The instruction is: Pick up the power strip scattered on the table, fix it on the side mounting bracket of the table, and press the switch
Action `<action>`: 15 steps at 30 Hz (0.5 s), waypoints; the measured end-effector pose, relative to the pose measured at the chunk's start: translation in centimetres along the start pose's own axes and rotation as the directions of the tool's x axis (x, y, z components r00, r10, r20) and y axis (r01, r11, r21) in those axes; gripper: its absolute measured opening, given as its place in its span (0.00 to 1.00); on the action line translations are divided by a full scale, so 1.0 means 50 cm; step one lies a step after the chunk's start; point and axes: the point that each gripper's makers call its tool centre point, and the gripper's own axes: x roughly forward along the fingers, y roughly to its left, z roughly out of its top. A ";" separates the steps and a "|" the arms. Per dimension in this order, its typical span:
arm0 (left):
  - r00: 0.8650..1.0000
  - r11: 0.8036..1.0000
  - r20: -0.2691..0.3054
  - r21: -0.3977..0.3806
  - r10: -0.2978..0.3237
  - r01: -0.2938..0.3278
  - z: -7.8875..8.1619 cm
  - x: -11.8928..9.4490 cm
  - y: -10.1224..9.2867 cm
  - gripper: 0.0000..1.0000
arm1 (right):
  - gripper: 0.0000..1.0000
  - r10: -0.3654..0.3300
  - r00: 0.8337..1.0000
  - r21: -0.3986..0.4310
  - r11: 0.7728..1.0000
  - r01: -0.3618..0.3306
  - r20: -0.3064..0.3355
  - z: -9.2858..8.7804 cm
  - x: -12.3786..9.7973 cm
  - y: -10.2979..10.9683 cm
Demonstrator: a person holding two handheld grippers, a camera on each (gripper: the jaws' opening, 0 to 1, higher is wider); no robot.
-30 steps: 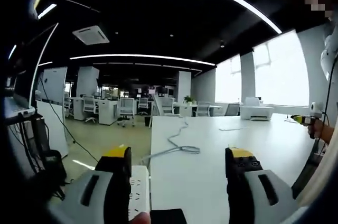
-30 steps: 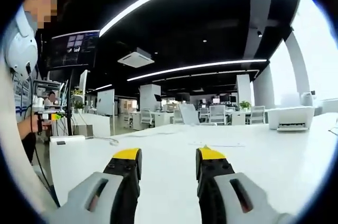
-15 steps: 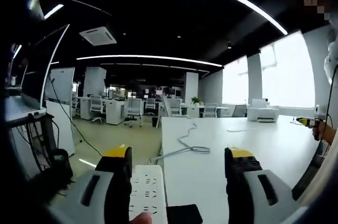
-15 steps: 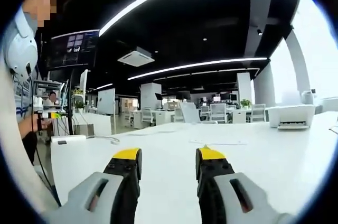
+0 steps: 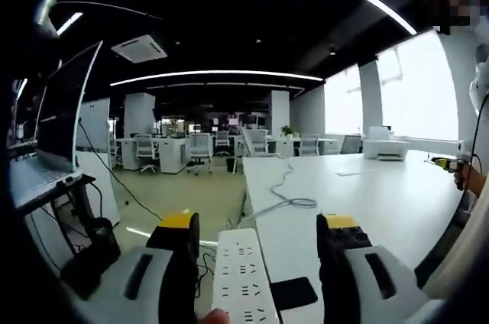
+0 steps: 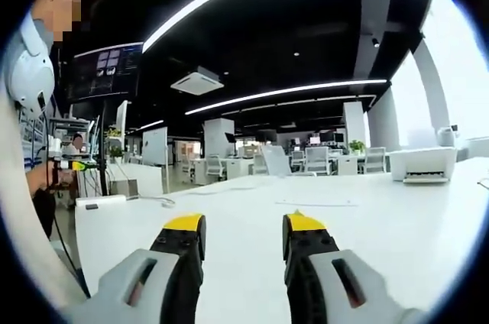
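A white power strip (image 5: 243, 278) lies lengthwise at the left edge of the white table (image 5: 367, 202), between the jaws of my left gripper (image 5: 257, 225). The jaws stand wide apart and touch neither side of it, so the gripper is open. A flat black piece (image 5: 293, 293) sits against the strip's right side. The strip's grey cable (image 5: 289, 202) runs in a loop farther along the table. My right gripper (image 6: 244, 225) is open over bare white table (image 6: 382, 225), with nothing between its jaws.
A white printer (image 5: 384, 148) stands at the table's far end, also the printer (image 6: 422, 165). A person (image 6: 30, 110) stands at the left, holding a tool. A screen on a stand (image 5: 65, 118) and floor cables (image 5: 114, 179) lie left of the table.
The left gripper view has shifted, and more of the power strip now lies between its jaws. The right gripper view is unchanged.
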 end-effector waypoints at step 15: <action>0.998 0.998 -0.058 0.057 0.020 -0.016 0.002 -0.034 0.044 0.50 | 0.36 0.009 1.000 0.003 1.000 -0.009 0.004 0.004 0.005 0.013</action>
